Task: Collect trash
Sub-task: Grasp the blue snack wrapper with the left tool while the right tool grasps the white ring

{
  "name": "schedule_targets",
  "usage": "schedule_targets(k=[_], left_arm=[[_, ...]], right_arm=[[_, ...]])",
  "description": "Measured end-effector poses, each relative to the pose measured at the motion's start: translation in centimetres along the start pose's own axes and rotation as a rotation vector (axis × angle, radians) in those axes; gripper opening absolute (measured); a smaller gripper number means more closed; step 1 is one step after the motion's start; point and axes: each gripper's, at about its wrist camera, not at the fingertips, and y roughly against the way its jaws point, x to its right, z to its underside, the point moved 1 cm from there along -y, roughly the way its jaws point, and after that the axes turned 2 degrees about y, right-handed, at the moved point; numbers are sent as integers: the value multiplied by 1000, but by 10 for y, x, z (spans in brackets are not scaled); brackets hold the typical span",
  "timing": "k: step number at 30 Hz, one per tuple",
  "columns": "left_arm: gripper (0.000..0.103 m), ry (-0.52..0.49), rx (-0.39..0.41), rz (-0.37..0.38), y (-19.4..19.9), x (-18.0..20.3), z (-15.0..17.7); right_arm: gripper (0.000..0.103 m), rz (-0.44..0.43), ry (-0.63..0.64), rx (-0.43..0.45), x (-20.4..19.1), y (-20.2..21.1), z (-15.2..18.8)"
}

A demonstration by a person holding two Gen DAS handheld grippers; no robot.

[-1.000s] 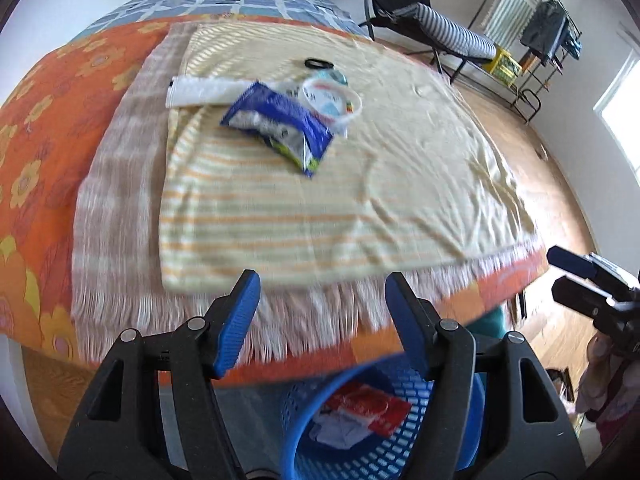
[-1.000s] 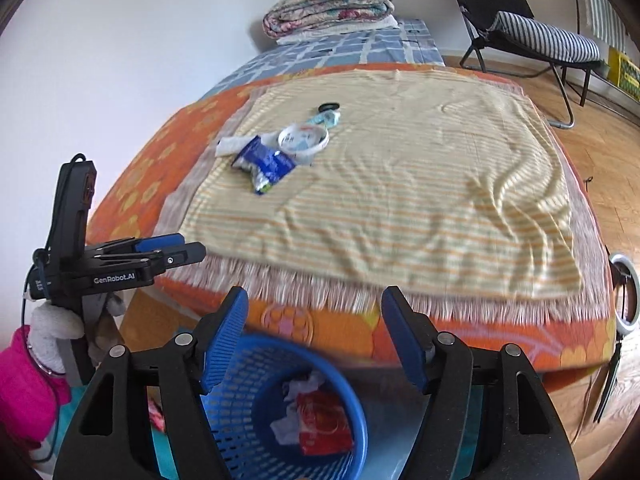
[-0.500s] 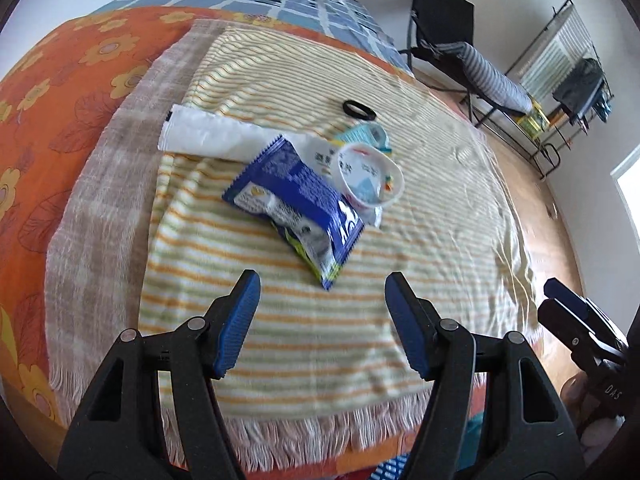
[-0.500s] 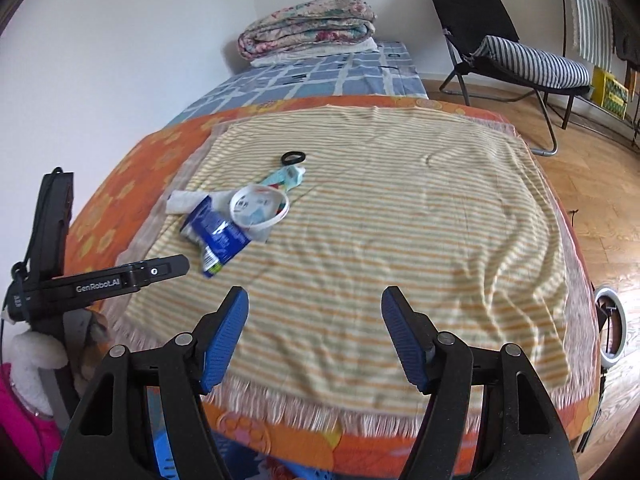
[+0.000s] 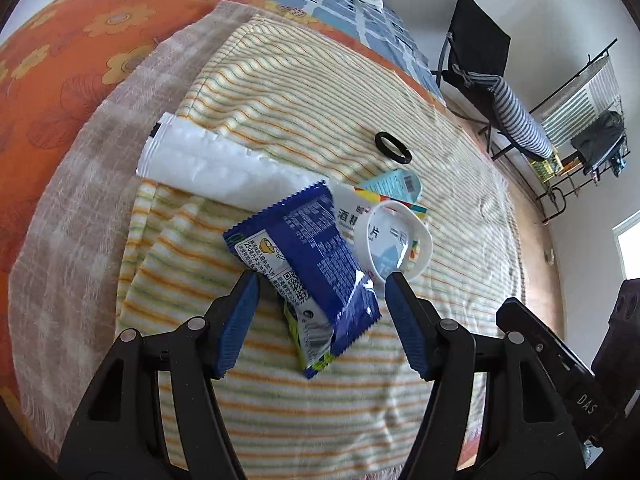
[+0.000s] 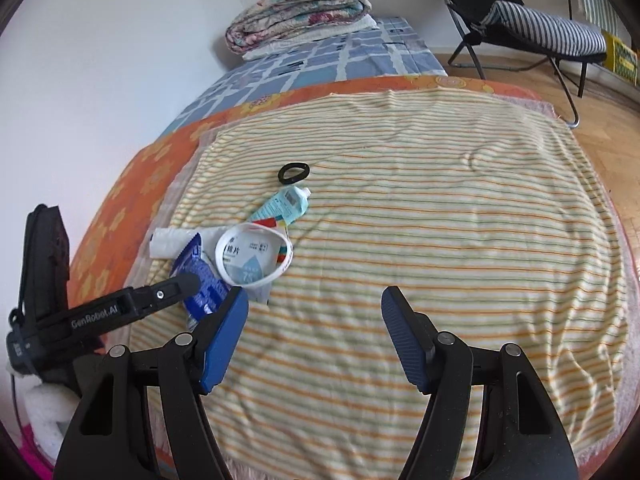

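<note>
Left tool apart, straddling blue snack wrapper on striped blanket of bed, right tool apart over bare blanket; risk of pinching blanket with wrapper, or knocking white plastic ring touching wrapper's edge.

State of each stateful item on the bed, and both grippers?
Blue snack packet: torn open, lying flat.
White tub: tipped on its side, mouth open.
Teal tube: uncapped, lying flat.
Left hand-held gripper: open, empty.
Right hand-held gripper: open, empty.
</note>
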Motion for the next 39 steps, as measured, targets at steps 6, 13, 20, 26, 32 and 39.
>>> schedule_targets(k=[6,13,20,26,32,39], left_arm=[[67,-65,9,-58,-14,11,0],[66,-130,40,-85,-18,16,1],[54,-127,45,-55,-13,6,0],[53,-129,44,-36,-10,1,-1],[52,-132,49,-24,-5,0,1],[52,-152,62,-15,7,0,5]], right_arm=[[68,-80,-116,-28,7,-27,-11],[55,-122,-163,-58,5,-50,-17],[30,-118,-182,-90,3,-68,-20],[6,-97,-163,-116,3,-77,-16],[4,-90,-155,-78,5,-64,-15],[4,-65,-104,-31,8,-37,-13]])
